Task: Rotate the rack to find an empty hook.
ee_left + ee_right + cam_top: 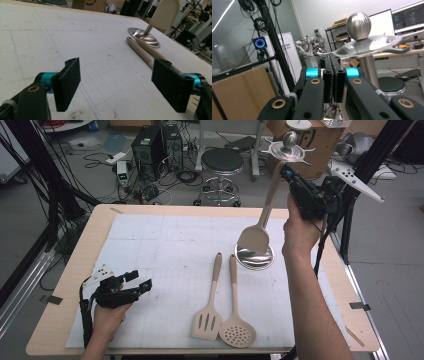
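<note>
A metal utensil stand has its round base point(260, 260) on the white mat and its ball-topped hook plate point(289, 147) high above. A beige spoon point(253, 240) hangs along the stand's pole, its head just above the base point(143, 36). My right gripper point(290, 172) is raised at the top of the spoon's handle, jaws shut on it, just under the hook plate point(372, 45). A beige slotted turner point(207, 320) and a beige skimmer point(237, 332) lie side by side on the mat. My left gripper point(142, 279) rests open at the mat's near left, holding nothing.
The white mat point(165, 245) covers a wooden table point(65, 270). Behind the table are a round stool point(221, 162), computer cases, cables on the floor and a cardboard box. Black frame posts rise at both sides.
</note>
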The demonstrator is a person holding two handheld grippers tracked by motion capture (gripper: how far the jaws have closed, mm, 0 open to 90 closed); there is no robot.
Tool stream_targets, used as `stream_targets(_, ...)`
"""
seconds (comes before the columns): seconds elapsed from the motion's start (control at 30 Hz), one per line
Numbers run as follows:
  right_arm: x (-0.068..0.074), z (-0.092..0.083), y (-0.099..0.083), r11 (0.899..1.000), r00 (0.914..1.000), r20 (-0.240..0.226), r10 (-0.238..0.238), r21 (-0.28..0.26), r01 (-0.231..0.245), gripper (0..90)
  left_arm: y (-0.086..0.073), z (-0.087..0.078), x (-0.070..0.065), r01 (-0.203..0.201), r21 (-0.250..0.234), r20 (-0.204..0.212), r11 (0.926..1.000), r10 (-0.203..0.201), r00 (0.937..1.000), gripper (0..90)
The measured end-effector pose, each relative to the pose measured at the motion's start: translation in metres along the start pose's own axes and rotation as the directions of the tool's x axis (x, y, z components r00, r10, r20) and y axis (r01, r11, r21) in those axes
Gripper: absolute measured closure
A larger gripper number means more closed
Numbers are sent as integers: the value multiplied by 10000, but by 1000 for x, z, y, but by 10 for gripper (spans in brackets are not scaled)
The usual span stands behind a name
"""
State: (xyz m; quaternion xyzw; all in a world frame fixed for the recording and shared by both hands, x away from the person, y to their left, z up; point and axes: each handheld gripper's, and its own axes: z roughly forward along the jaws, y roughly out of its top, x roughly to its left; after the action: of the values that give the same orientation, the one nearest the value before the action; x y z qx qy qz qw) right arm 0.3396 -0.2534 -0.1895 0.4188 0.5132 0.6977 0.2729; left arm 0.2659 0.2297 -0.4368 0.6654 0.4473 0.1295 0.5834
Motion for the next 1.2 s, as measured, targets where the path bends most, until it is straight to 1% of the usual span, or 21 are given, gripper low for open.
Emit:
stream_targets(0.17, 4, 5, -1, 10000, 10000, -22, 19, 24, -19, 893, 0, -1, 1, 46, -48, -23, 10000, -46, 10000, 239)
stream_targets(0.33, 7, 10, -3, 9998, 9998, -43, 178, 37, -177, 893, 0, -1, 1, 10, -23, -4, 10000, -10, 10000, 239)
stream_targets(0.47, 10, 14, -4, 9998, 9998, -14, 189, 55, -189, 893, 0, -1, 1, 32, -33, -2, 10000, -32, 10000, 239)
stream_targets(0.5, 11, 15, -4, 9998, 9997, -87, 215, 51, -215, 893, 0, -1, 1, 43, -50, -2, 10000, -43, 10000, 239)
stream_targets(0.53, 12, 17, -5, 9998, 9997, -152, 170, 116, -168, 893, 0, -1, 1, 60, -67, 0, 10000, -60, 10000, 239)
stream_targets(0.6, 14, 18, -5, 9997, 9999, -113, -6, 235, 9, 893, 0, -2, 1, 28, -75, -16, 10000, -28, 10000, 239)
stream_targets(0.63, 14, 16, -6, 9998, 9999, -96, 42, 192, -40, 893, 0, -2, 1, 28, -75, -16, 10000, -28, 10000, 239)
stream_targets(0.67, 13, 14, -6, 9998, 9998, -93, 167, 118, -166, 893, 0, -2, 1, 72, -97, -31, 9999, -72, 10000, 239)
stream_targets(0.73, 10, 11, -6, 9999, 9999, 23, 161, 29, -161, 894, 0, -3, 2, 45, -59, -22, 10000, -45, 10000, 239)
stream_targets(0.77, 7, 8, -7, 9998, 9997, 108, 214, 40, -215, 894, 0, -3, 1, 93, -93, -26, 9999, -93, 10000, 239)
stream_targets(0.8, 4, 6, -7, 9998, 9996, 176, 205, -58, -204, 894, 0, -3, 1, 93, -93, -26, 9999, -93, 10000, 239)
stream_targets(0.93, -10, -2, -7, 9991, 9982, 425, 420, -123, -415, 894, 0, -3, 1, 50, -80, -39, 10000, -51, 10000, 239)
stream_targets(1.0, -18, -6, -7, 9984, 9964, 628, 561, -117, -555, 894, 0, -3, 0, 31, -57, -50, 10000, -31, 10000, 239)
stream_targets(1.17, -35, -11, -4, 9966, 9926, 911, 808, -224, -791, 894, -1, -2, 0, -4, 14, -69, 10000, 4, 10000, 239)
stream_targets(1.2, -37, -12, -4, 9950, 9904, 963, 987, -268, -966, 894, -1, -2, 1, -8, 13, -65, 10000, 8, 10000, 239)
